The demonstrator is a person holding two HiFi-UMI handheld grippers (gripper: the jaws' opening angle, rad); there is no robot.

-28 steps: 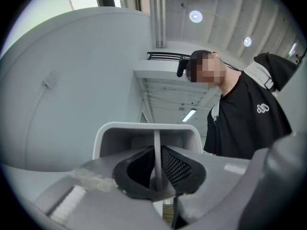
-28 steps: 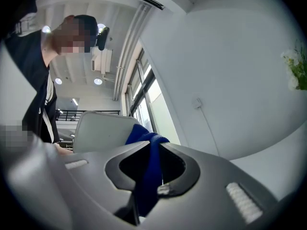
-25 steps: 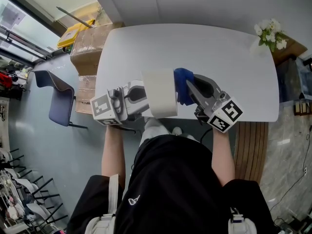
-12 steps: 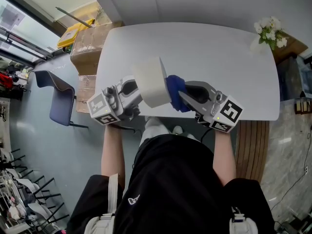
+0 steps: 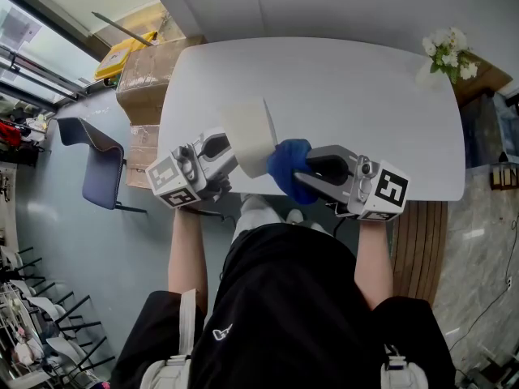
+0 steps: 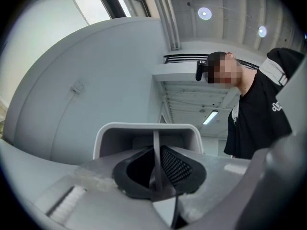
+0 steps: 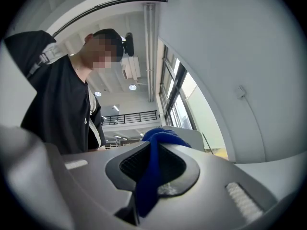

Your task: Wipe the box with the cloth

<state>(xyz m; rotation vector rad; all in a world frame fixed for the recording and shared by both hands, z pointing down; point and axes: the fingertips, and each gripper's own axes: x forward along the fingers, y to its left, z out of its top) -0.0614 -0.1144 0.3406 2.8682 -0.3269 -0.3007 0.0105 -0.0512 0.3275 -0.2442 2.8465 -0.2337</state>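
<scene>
The white box (image 5: 247, 134) hung in the air over the near edge of the table (image 5: 365, 96), just in front of the person. It was tipped on its side and held by one thin wall only. The left gripper (image 6: 156, 174) had its jaws closed flat on that wall. The blue cloth (image 5: 288, 167) was bunched against the box's right side, and the right gripper (image 7: 148, 186) was clamped on a fold of it, with the rest bulging out past the jaw tips.

The main risk, as I judged it, was leverage. A firm push from the cloth on a box pinched at a single wall could twist it in the jaws or flex the wall. It could then slip free and drop at the table's near edge or off it. Rubbing hard could also drag the cloth out of its narrow pinch, so a bare jaw would scrape the box.

The box looked like smooth, pale plastic, an open rectangle with thin walls and rounded corners. It was probably slick under the pads. The cloth was deep blue, soft and crumpled. The jaw pads were dark with a fine grid texture. The table was a smooth light grey with rounded corners. White flowers (image 5: 448, 55) stood at its far right corner, and cardboard cartons (image 5: 146, 75) sat off its far left.
</scene>
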